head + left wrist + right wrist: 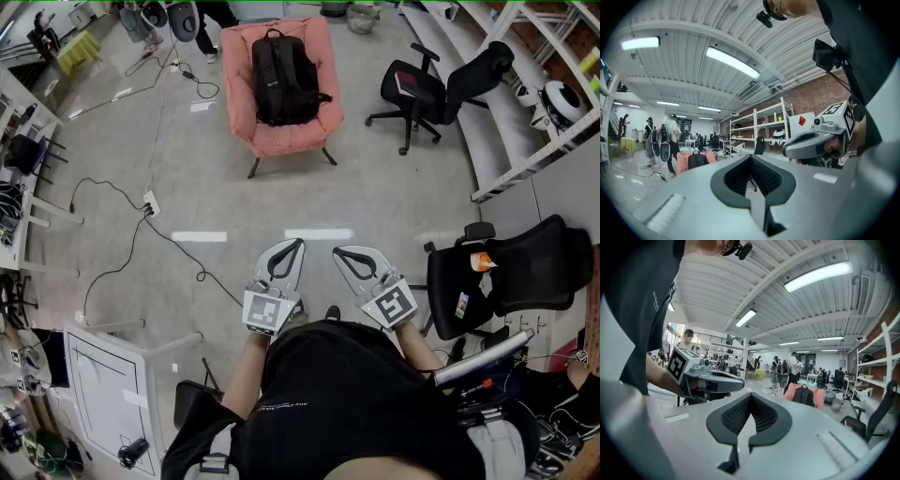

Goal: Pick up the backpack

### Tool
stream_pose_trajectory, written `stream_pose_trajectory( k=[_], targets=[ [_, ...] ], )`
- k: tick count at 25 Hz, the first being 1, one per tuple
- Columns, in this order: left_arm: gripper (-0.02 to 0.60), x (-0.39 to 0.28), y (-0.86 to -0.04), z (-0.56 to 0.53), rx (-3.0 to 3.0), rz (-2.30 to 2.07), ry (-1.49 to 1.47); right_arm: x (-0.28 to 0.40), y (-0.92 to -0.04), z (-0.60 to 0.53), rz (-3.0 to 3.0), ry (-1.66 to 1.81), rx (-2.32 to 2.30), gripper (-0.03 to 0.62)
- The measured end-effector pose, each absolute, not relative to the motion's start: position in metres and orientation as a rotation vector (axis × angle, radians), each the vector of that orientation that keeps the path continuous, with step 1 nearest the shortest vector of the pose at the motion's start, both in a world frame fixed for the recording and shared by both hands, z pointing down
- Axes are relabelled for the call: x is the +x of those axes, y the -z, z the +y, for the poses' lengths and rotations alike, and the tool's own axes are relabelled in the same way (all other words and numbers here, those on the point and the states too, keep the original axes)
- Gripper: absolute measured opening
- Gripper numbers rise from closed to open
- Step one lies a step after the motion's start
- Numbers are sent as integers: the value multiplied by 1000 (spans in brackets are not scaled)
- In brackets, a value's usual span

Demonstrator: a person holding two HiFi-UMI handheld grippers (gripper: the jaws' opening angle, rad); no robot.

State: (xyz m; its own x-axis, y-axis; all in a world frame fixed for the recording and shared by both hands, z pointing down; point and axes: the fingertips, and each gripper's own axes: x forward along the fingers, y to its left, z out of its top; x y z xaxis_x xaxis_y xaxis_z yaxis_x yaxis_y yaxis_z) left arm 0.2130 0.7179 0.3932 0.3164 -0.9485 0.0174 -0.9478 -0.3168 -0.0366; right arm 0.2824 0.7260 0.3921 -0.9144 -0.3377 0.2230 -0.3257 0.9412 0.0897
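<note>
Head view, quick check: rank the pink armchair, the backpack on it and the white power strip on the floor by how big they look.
1. pink armchair
2. backpack
3. power strip, nearer the camera yet clearly smallest

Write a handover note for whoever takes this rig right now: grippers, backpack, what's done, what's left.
Left gripper: jaws shut, nothing between them, held in front of the person's body.
Right gripper: the same, shut and empty, beside the left.
Backpack: black, standing on the pink armchair across open floor, well away from both grippers.
Done: nothing yet; the backpack is untouched.
Left: walk to the armchair, open the jaws, probably grip the top handle or a strap, then lift it.
</note>
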Motion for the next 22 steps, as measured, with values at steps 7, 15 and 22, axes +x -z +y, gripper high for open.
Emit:
stream_pose_trajectory(
  k=[7, 15, 22],
  targets=[
    [2, 192, -399, 711, -2546, 1824, 55, 258, -390, 717, -2865, 159, 532, 14],
    [2, 162, -401, 704, -2570, 1805, 31, 217, -393, 711, -2858, 213, 523, 14],
    [2, 138, -410, 695, -2623, 1761, 35, 186, -391, 696, -2840, 176, 589, 14]
  ],
)
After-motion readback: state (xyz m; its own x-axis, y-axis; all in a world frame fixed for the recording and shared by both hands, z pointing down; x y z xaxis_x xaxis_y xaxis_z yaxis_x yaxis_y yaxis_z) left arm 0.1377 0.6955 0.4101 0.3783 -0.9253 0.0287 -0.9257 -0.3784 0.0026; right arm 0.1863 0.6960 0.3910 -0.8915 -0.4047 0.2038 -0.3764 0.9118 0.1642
